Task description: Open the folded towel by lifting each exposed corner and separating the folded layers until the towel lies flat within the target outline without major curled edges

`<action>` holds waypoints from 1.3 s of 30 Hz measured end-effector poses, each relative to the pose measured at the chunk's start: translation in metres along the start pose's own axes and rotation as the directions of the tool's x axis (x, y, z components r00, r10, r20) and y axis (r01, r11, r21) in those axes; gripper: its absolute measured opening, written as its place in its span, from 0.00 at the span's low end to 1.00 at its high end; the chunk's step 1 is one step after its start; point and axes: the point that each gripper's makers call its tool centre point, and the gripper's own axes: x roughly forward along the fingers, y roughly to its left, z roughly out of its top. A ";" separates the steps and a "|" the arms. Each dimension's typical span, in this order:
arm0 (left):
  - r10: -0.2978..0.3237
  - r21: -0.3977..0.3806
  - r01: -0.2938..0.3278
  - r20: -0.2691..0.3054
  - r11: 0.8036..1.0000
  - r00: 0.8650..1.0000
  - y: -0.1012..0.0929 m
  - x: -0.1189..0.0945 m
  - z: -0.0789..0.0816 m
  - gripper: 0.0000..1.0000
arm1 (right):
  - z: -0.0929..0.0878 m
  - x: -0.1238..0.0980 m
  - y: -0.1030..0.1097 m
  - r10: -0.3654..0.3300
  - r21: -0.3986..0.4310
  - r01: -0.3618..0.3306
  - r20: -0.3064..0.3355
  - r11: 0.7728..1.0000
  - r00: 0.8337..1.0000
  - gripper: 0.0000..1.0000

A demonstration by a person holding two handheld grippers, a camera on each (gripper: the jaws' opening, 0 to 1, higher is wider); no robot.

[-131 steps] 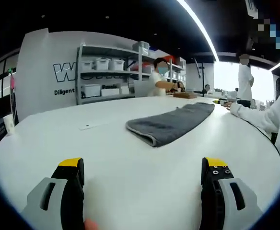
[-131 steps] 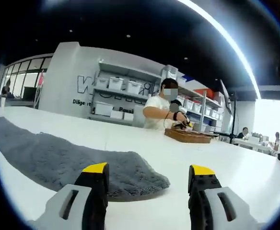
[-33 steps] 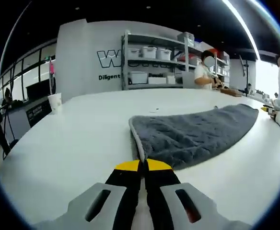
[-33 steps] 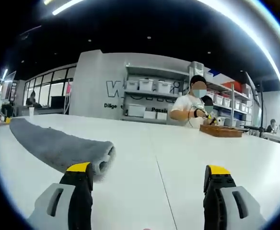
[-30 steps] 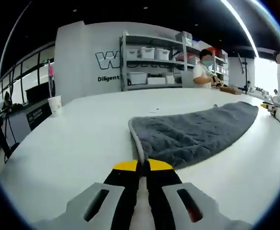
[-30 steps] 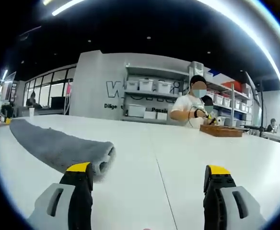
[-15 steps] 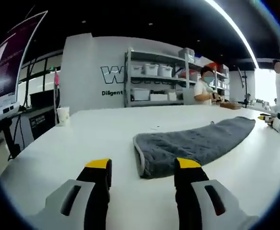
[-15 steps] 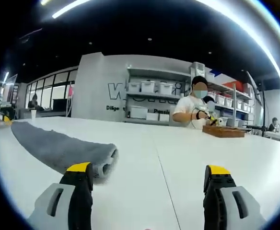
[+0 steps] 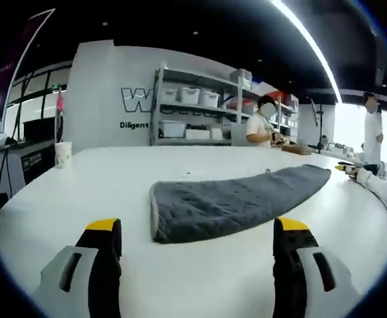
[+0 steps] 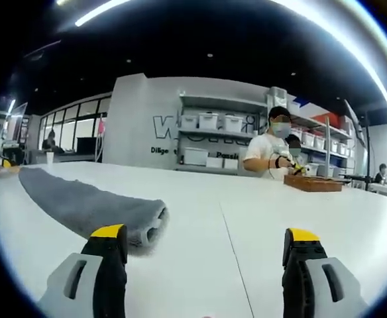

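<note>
The grey towel (image 9: 240, 199) lies folded in a long strip on the white table (image 9: 114, 179). Its near end, with a pale hem, sits just ahead of my left gripper (image 9: 197, 226), between the lines of the two jaws. That gripper is open wide and holds nothing. In the right gripper view the towel (image 10: 87, 202) runs away to the left, and its rolled end stops just beyond the left fingertip (image 10: 109, 232). My right gripper (image 10: 205, 234) is also open and empty, low over the table.
A paper cup (image 9: 63, 154) stands at the table's far left. A seated person (image 10: 266, 156) works over a wooden tray (image 10: 313, 183) at the far side, before shelves of bins (image 9: 193, 112). A white sleeve (image 9: 386, 189) rests at the right edge.
My left gripper was shut at the towel's near edge a second ago; it has opened wide and backed off a little. The towel stays folded. The right gripper has hardly moved.
</note>
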 end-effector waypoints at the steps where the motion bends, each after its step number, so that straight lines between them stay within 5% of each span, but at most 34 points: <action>1: 0.001 -0.003 -0.001 -0.002 1.000 1.000 0.000 0.000 -0.001 0.99 | 0.000 0.000 0.002 0.010 -0.003 -0.010 0.001 1.000 1.000 0.99; 12: 0.027 0.008 -0.027 -0.004 1.000 1.000 0.008 -0.003 -0.002 1.00 | 0.003 0.006 0.041 0.175 -0.026 -0.175 0.010 0.984 0.984 0.99; 16: 0.003 0.023 -0.004 0.030 1.000 1.000 0.019 0.016 0.020 0.99 | 0.002 0.006 0.052 0.214 -0.043 -0.213 0.002 0.976 0.977 0.99; 20: -0.037 0.062 0.037 0.003 0.997 0.999 0.025 0.043 0.026 0.97 | 0.000 0.007 0.052 0.218 -0.051 -0.218 -0.003 0.975 0.976 0.99; 23: -0.085 0.009 0.085 0.014 0.996 0.996 0.026 0.066 0.031 0.94 | 0.000 0.007 0.051 0.211 -0.051 -0.211 -0.004 0.976 0.977 0.98; 29: -0.139 -0.004 0.139 0.022 0.990 0.990 0.035 0.100 0.039 0.81 | -0.002 0.007 0.049 0.205 -0.060 -0.205 -0.008 0.977 0.979 0.97; 39: -0.198 0.037 0.204 -0.122 0.978 0.973 0.047 0.155 0.027 0.45 | -0.003 0.008 0.045 0.192 -0.066 -0.193 -0.013 0.979 0.981 0.96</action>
